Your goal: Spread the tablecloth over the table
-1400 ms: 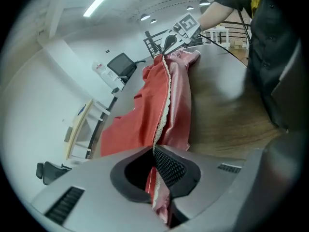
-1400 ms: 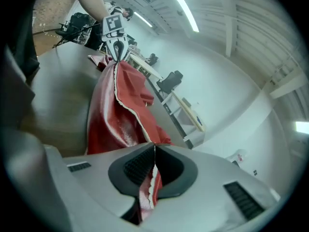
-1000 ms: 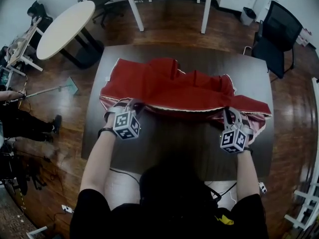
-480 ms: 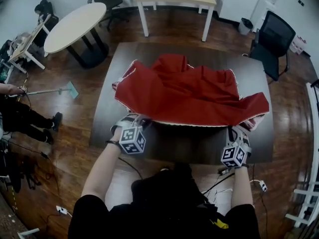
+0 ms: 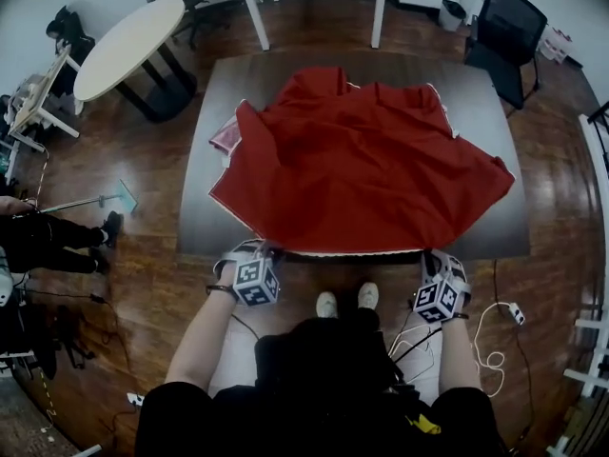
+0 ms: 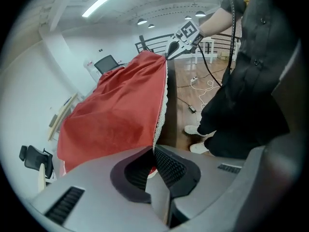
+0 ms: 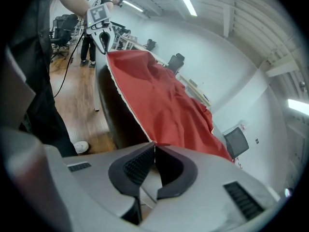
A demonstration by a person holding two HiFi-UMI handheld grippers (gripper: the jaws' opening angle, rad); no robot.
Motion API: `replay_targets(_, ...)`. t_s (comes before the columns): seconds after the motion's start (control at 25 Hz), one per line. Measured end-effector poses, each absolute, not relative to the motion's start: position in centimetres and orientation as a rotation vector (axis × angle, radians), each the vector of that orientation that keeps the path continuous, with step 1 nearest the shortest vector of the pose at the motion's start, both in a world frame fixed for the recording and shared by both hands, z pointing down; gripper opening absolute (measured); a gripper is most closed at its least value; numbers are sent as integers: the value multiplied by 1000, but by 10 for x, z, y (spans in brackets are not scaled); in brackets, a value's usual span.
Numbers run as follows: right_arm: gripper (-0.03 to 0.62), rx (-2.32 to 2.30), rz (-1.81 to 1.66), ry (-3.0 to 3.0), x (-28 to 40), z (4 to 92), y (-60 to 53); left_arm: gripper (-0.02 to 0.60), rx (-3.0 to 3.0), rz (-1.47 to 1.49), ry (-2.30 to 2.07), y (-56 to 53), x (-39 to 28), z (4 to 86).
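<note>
Item: red tablecloth (image 5: 362, 169), rumpled across the dark tabletop (image 5: 202, 219), near hem pinched at both corners by my left tool (image 5: 255, 249) and right tool (image 5: 434, 255), each clamped on it; risk, I judge: uneven pulling drags it askew or off.

The person wears a black shirt (image 5: 324, 393) and white shoes (image 5: 327, 304). The grey left gripper (image 6: 155, 151) and right gripper (image 7: 154, 149) bear marker cubes (image 5: 255, 282).
</note>
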State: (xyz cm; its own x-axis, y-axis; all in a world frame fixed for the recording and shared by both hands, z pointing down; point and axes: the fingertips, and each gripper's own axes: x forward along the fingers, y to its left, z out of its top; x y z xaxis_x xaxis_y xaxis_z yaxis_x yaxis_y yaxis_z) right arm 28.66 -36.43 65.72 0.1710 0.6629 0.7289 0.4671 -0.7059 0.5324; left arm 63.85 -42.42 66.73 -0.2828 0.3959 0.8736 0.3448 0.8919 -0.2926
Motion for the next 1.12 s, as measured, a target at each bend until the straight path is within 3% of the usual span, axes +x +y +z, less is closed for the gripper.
replay_targets(0.8, 17, 2345, 1660, 879, 282, 695, -446, 15, -857, -245, -1765, -520, 629, 698)
replay_targets(1.08, 173, 2418, 1612, 797, 290, 681, -452, 61, -912, -197, -1770, -517, 614, 694)
replay_targets(1.12, 173, 2424, 1585, 803, 289, 675, -448, 101, -933, -192, -1777, -512, 611, 690)
